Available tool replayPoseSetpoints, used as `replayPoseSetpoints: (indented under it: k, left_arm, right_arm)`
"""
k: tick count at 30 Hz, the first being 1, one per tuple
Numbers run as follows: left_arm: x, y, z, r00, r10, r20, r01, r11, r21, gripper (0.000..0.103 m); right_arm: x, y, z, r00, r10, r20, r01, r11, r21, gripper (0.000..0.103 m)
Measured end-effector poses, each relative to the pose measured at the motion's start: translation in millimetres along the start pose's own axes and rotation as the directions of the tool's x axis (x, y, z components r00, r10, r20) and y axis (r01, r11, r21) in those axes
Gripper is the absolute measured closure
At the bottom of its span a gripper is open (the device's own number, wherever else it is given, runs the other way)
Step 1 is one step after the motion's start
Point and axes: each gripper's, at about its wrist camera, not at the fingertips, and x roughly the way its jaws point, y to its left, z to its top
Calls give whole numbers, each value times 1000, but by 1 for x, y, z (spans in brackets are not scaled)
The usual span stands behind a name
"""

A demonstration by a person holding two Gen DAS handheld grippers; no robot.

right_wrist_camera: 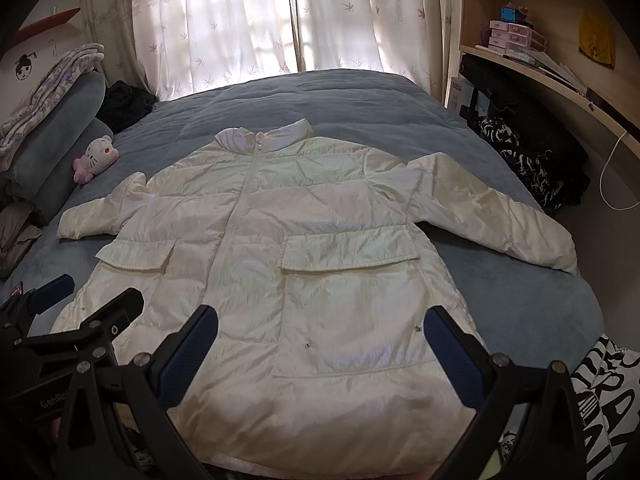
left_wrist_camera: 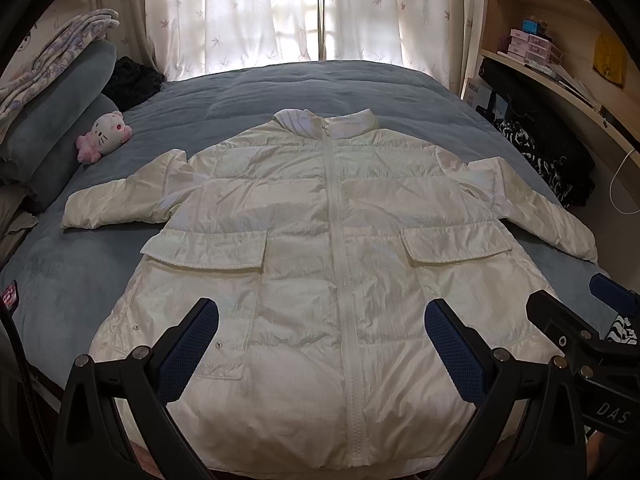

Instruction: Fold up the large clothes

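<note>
Support = wide bed w/ blue-grey plush cover [left_wrist_camera: 380, 92], runs back to the curtained window. Directly on it: white shiny quilted zip-front jacket [left_wrist_camera: 304, 248], front up, zipped, collar toward window, both sleeves spread out to the sides, hem at near edge of bed. Left side of bed: small white-and-pink cat plush toy [left_wrist_camera: 105, 136] on the cover, touching a stack of blue-grey pillows [left_wrist_camera: 60, 120]. Patterned white-lilac folded blanket [left_wrist_camera: 52, 56] sits atop that stack. Dark knitted garment heap [left_wrist_camera: 132, 80] at far-left corner, behind the pillows.
</note>
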Motion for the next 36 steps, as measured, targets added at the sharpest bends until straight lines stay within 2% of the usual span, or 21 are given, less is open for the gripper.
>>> replayPoseSetpoints:
  k: [36]
  left_arm:
    - [7,-3,-2,1000,-2,-30,2,1000,2,1]
  right_arm:
    - [9,-8,-6,999,39,-19,-38,998,42,0]
